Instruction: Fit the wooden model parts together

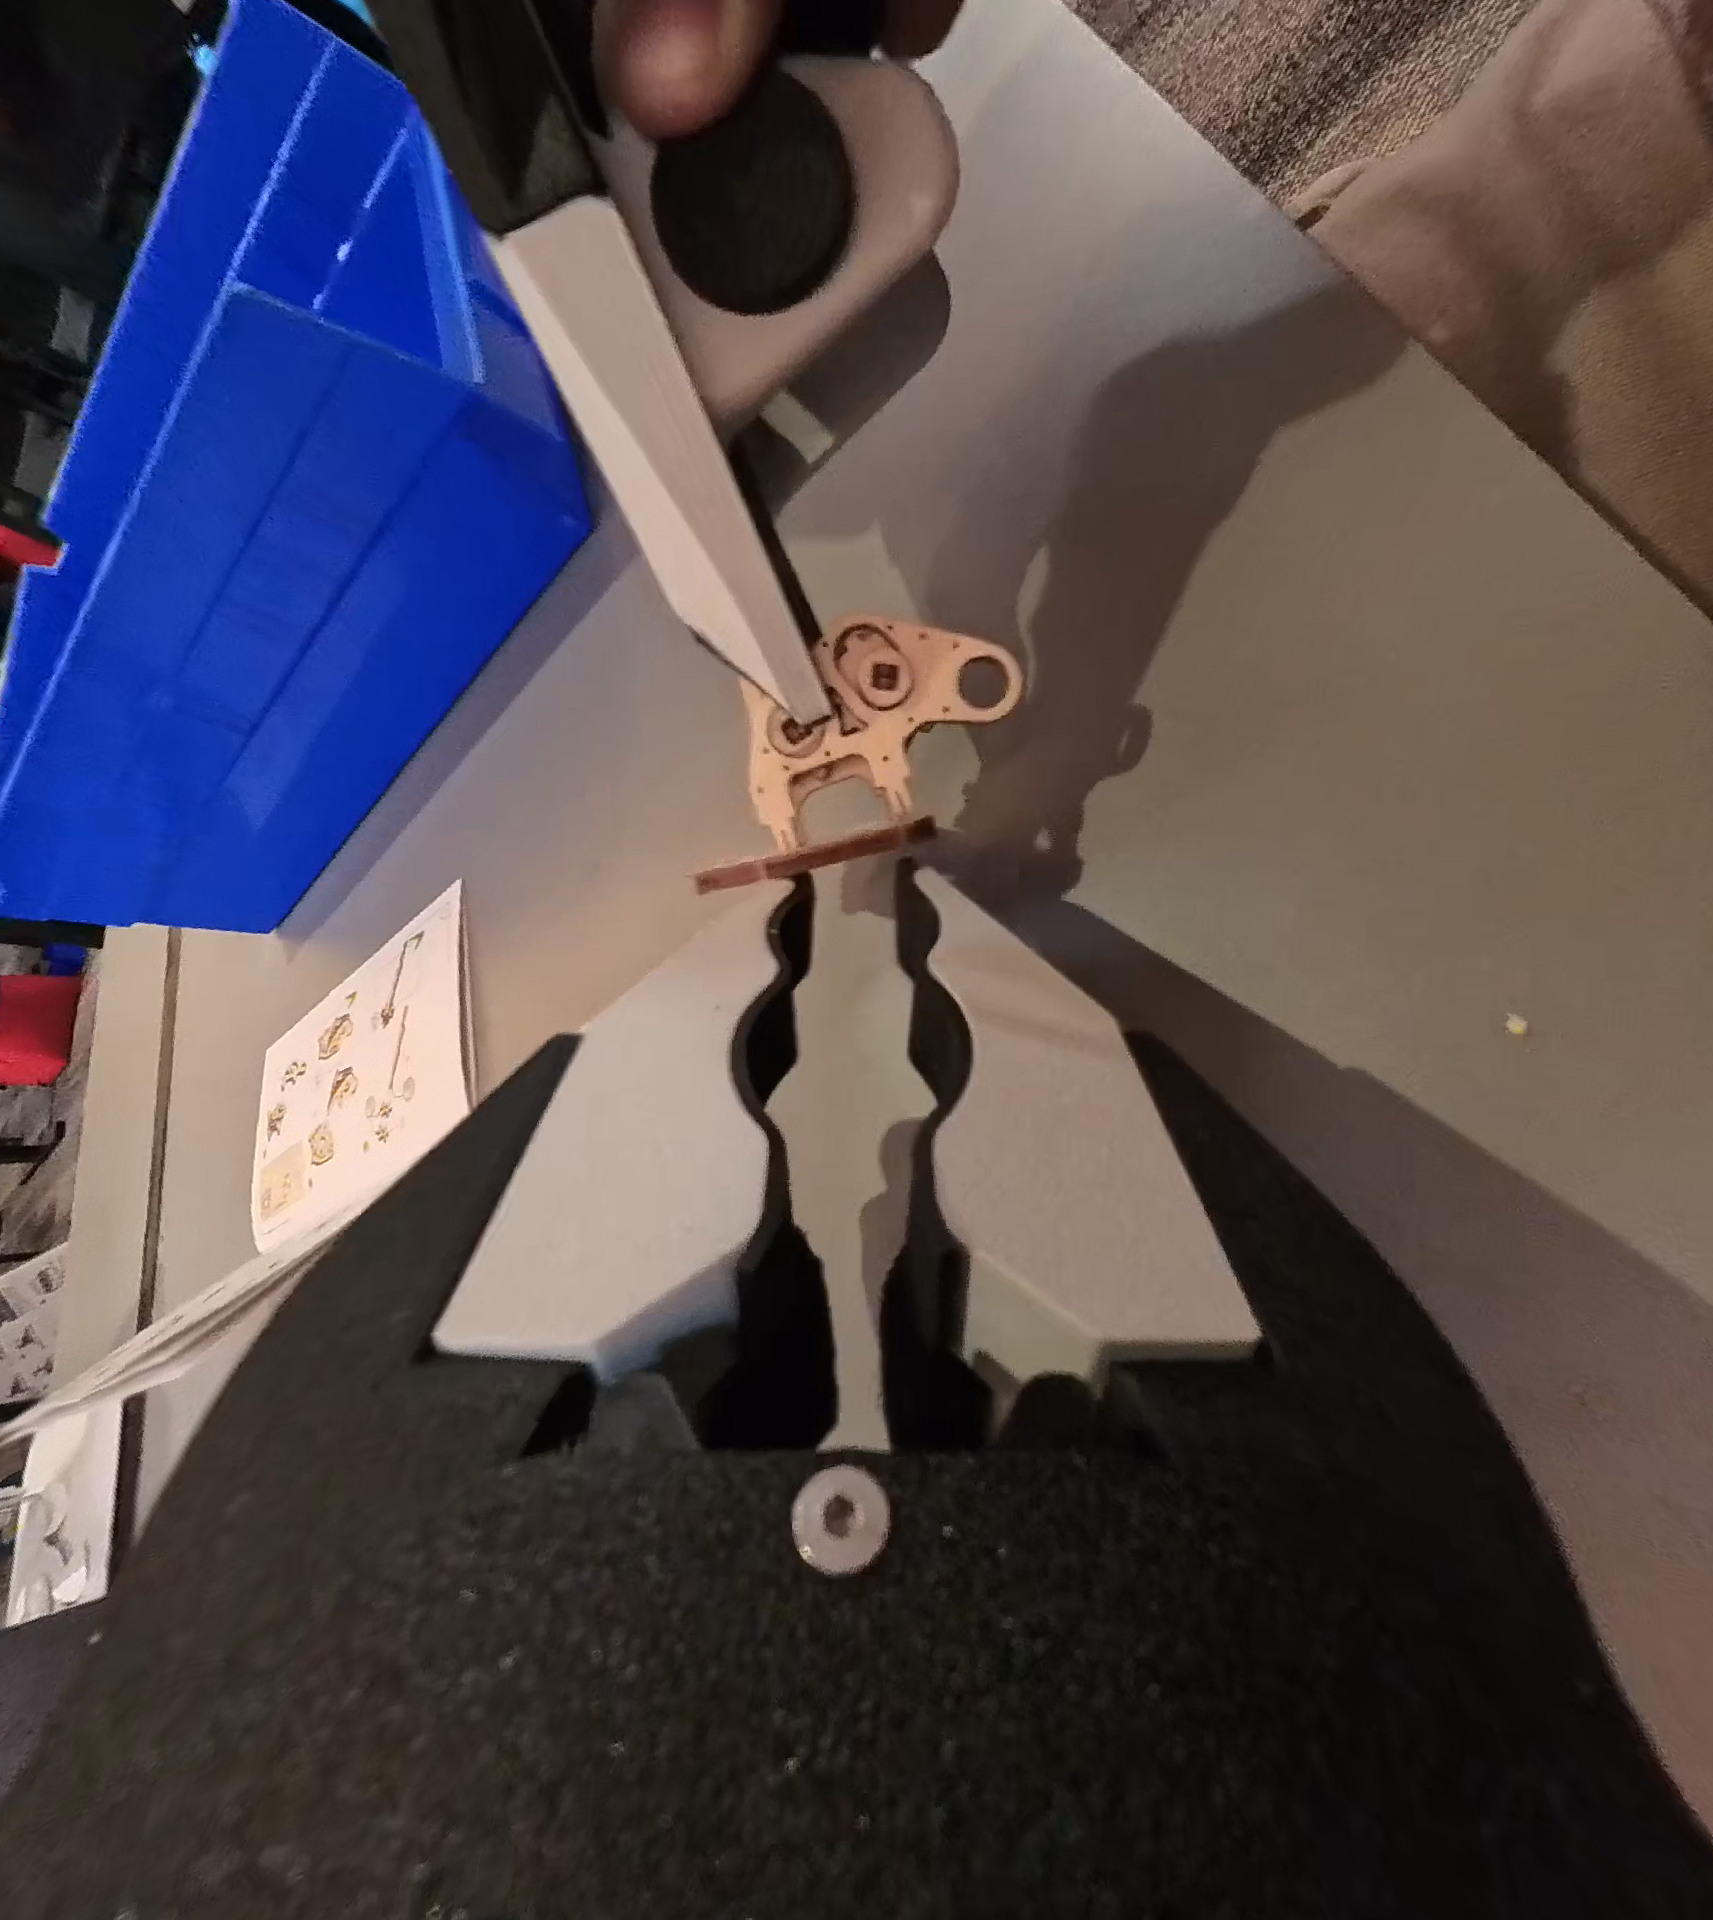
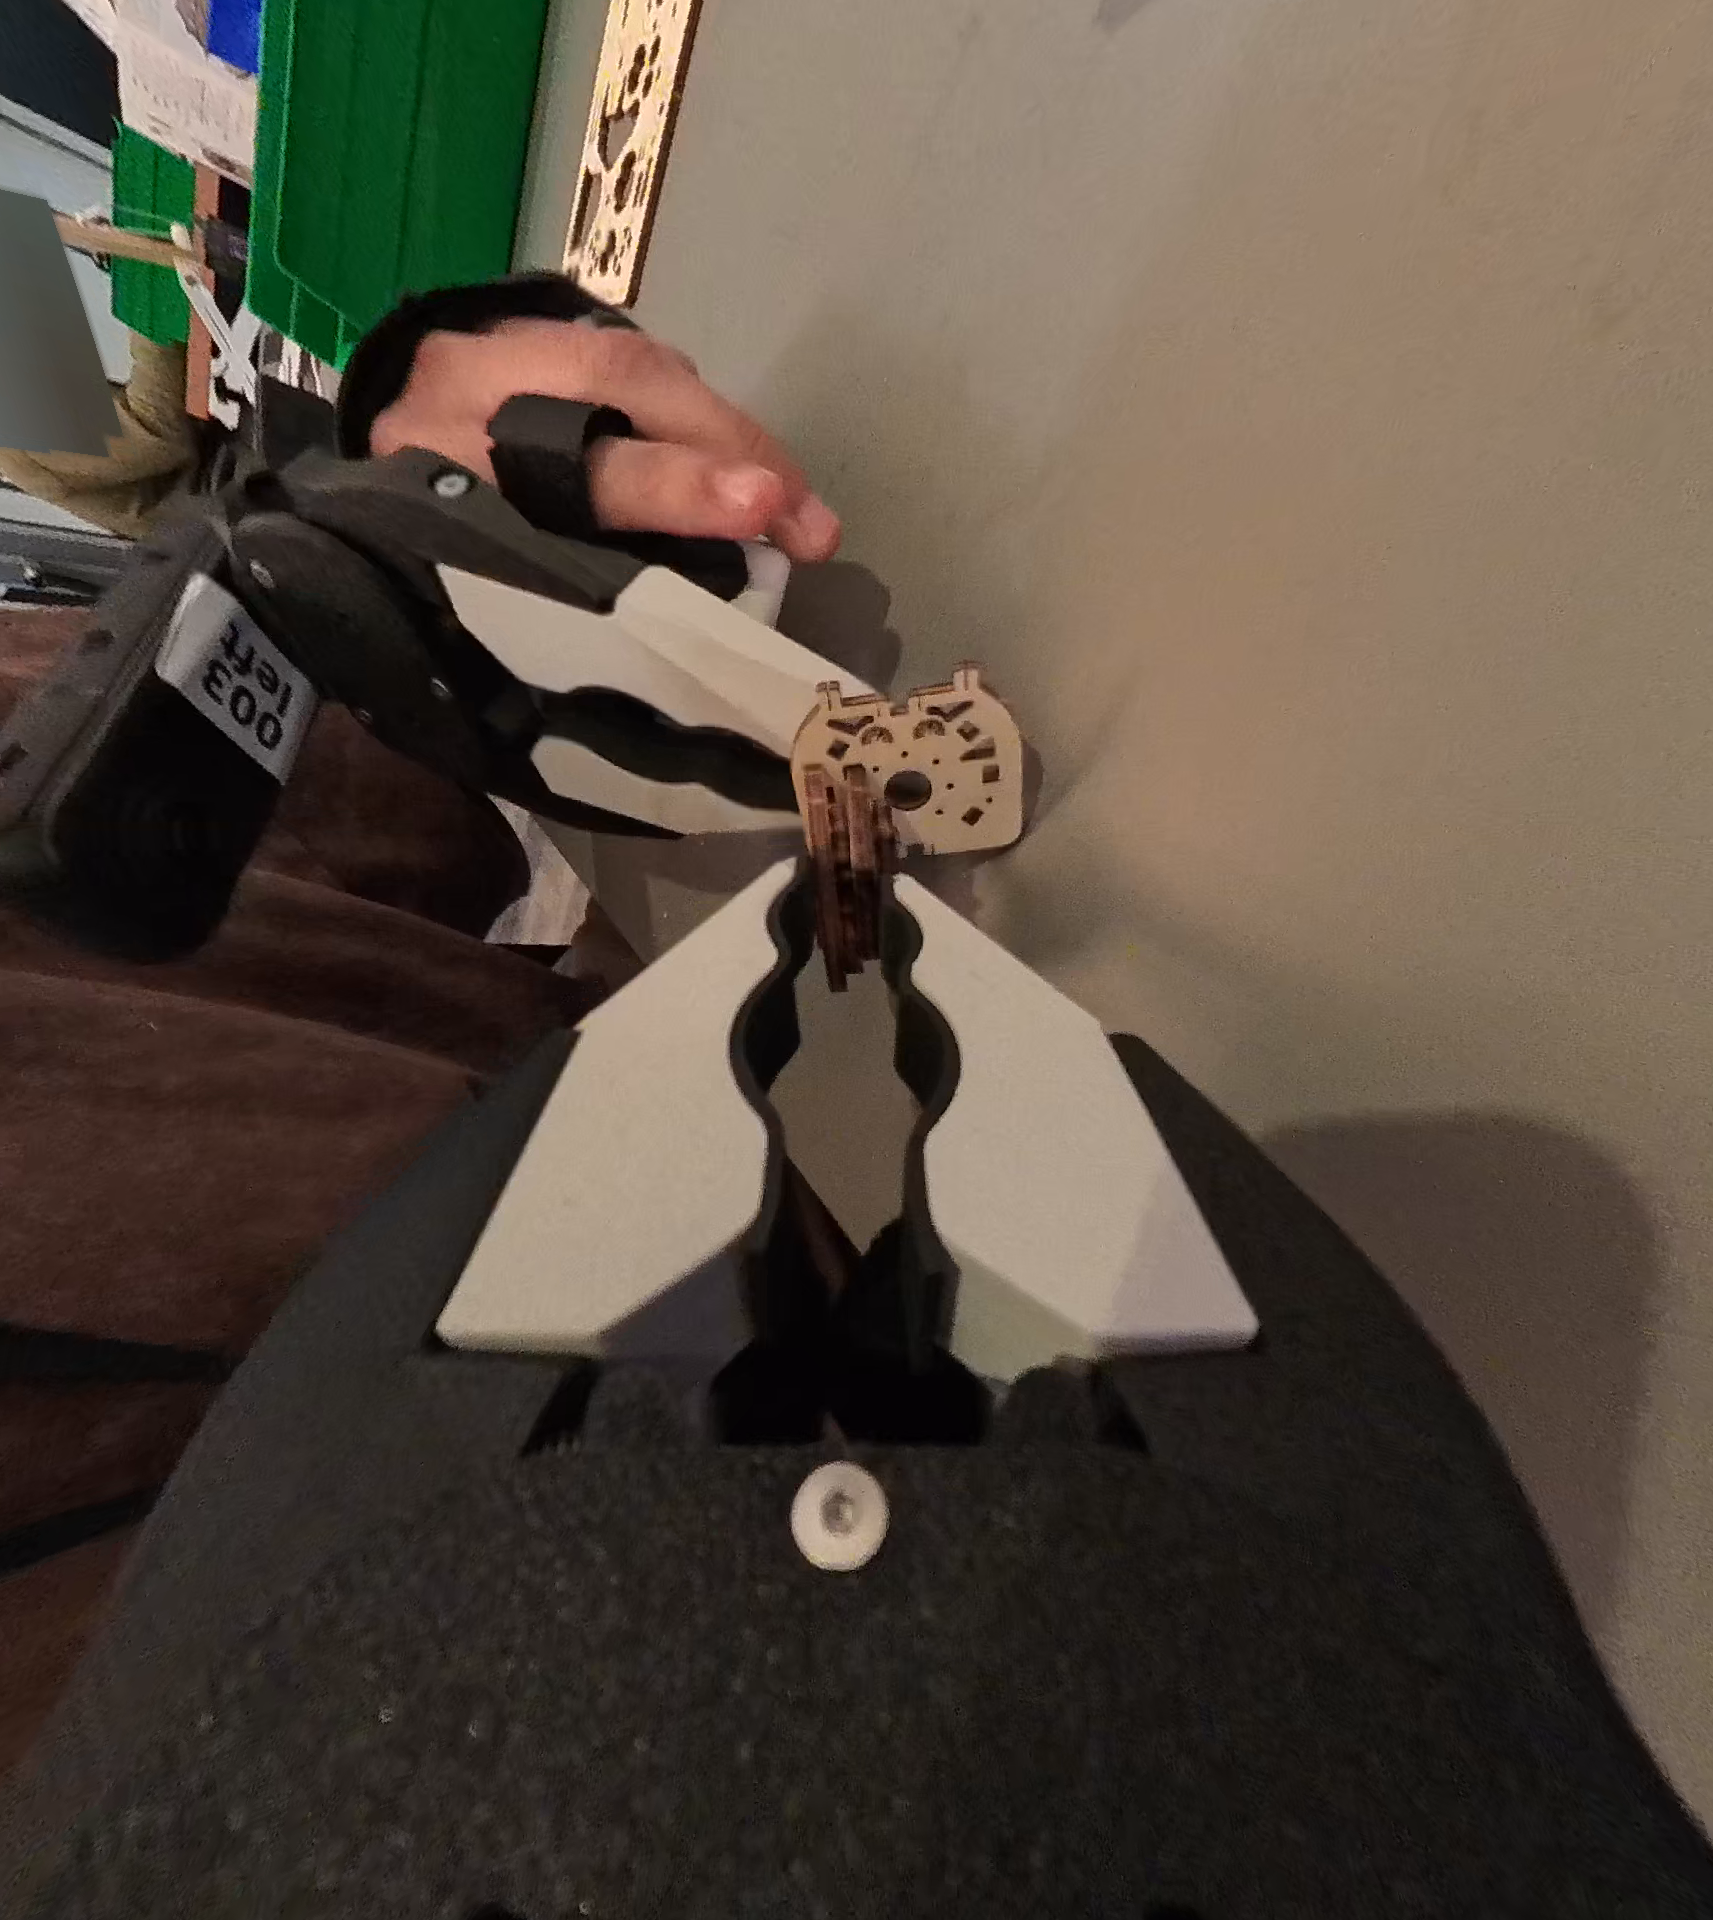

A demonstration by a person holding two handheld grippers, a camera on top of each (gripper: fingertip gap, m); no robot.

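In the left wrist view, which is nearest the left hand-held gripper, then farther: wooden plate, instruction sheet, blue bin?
1. Wooden plate, edge-on at the left hand-held gripper tips.
2. Instruction sheet, lower left on the table.
3. Blue bin, upper left.

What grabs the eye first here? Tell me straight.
Two grippers meet over the grey table: the left gripper holds a flat wooden plate, and the right gripper holds a layered wooden piece, tabs toward it. A big blue bin fills the left wrist view's left side.
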